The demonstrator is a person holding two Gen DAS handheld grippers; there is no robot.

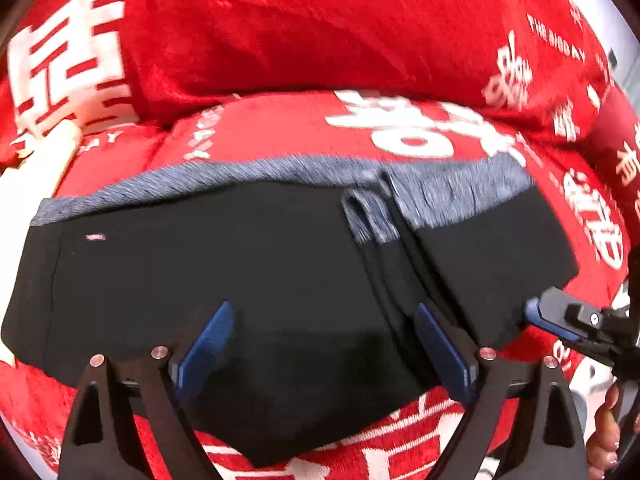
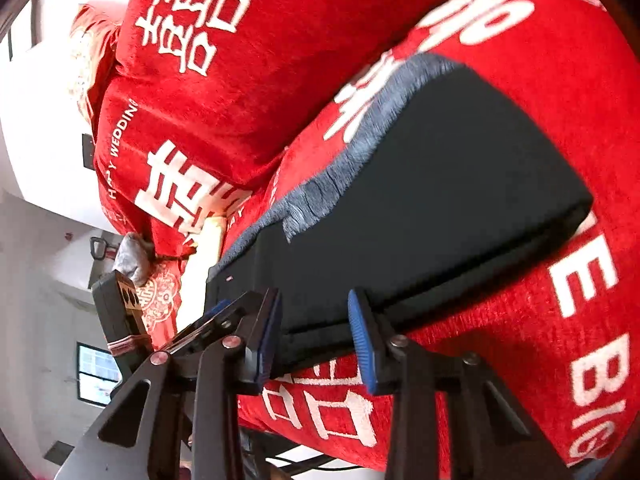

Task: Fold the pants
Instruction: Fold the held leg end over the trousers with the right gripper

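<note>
Black pants [image 1: 224,264] with a grey waistband lie folded on a red sofa cover [image 1: 280,40]; the left gripper [image 1: 320,344] spreads wide and empty above them, while the right gripper [image 2: 316,336], half open, straddles their near edge ungripped, so closing too shallow could drag the fold apart.

Black triangular-cutout gripper arms, blue ribbed jaws, silver pivot screws.

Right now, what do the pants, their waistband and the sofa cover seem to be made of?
Pants: smooth matte black fabric, probably a knit. Waistband: heathered grey ribbed knit, likely elastic. Sofa cover: red plush, chenille-like pile with white woven lettering.
</note>
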